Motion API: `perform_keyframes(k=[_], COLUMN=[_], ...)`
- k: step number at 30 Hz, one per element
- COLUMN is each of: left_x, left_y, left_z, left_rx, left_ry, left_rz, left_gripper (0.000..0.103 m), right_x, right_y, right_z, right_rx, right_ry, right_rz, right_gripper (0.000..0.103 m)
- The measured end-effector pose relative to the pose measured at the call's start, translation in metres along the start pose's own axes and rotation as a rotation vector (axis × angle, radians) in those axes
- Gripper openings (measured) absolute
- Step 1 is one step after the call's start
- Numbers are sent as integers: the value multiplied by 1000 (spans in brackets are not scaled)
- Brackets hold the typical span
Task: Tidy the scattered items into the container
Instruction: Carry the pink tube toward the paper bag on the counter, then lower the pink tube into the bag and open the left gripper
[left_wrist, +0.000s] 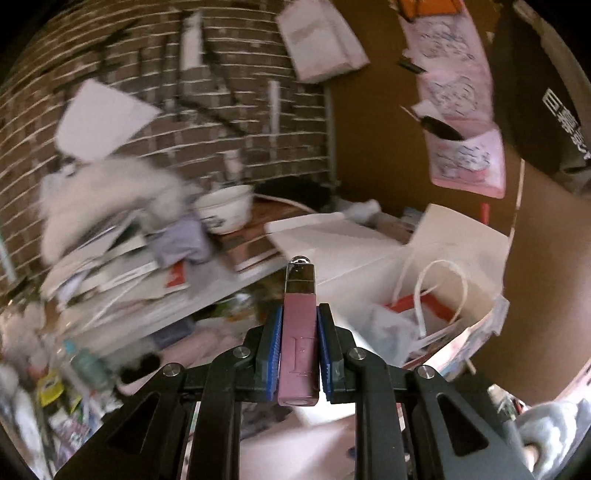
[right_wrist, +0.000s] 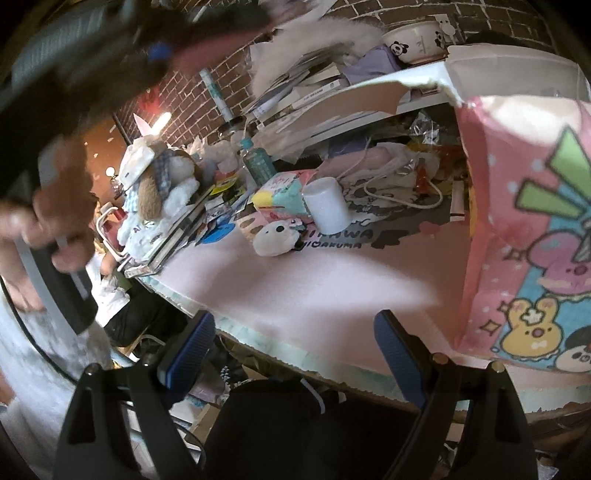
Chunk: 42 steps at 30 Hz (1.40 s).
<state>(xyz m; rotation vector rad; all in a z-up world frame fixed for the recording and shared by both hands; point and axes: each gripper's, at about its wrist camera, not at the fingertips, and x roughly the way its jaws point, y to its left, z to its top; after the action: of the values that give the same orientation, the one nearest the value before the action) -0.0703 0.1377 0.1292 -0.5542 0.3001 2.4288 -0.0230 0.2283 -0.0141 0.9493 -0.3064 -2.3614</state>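
Left gripper (left_wrist: 298, 354): clamped on pink lip-gloss tube (left_wrist: 298, 347), dark cap forward, raised over open paper bag (left_wrist: 461, 266). Right gripper (right_wrist: 291, 350): jaws wide, empty, hovering at edge of pink desk mat (right_wrist: 314, 280), beside pink cartoon bag (right_wrist: 524, 229).

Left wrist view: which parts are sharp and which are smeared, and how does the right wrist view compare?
Left wrist view: the left claw and its pink tube are sharp, the brick wall and clutter motion-smeared. Right wrist view: the desk mat and white cup are fairly crisp; only the person's hand blurs.
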Motion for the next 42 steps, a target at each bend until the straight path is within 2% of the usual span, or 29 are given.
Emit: perform_keyframes(k=[5,11,24,36,39,42], left_x=[25,53,95,101,101,97], left_y=[-27,-45,-58,-56,-56,-58], left_z=[17,25,11,5,4,5], left_rx=[44,50,30,9,16,22], left_ry=[57,121,245,265,264,248], left_rz=[-98,-140,-114,-75,-73,-87], left_gripper=[13,13,13,14,19,36], right_x=[2,-2,-13,-14,-13,-13], right_y=[-1,-3,-15,-18,-18,-18], right_z=[-4,-6,-3,-2,-2,-2], right_rx=[-1,7,30,34,36,39], right_ry=[7,-2,-19,-21,-20,-20], right_rz=[6,5,-10,-7,-8,-7], right_gripper=[87,87,87,87,87,87])
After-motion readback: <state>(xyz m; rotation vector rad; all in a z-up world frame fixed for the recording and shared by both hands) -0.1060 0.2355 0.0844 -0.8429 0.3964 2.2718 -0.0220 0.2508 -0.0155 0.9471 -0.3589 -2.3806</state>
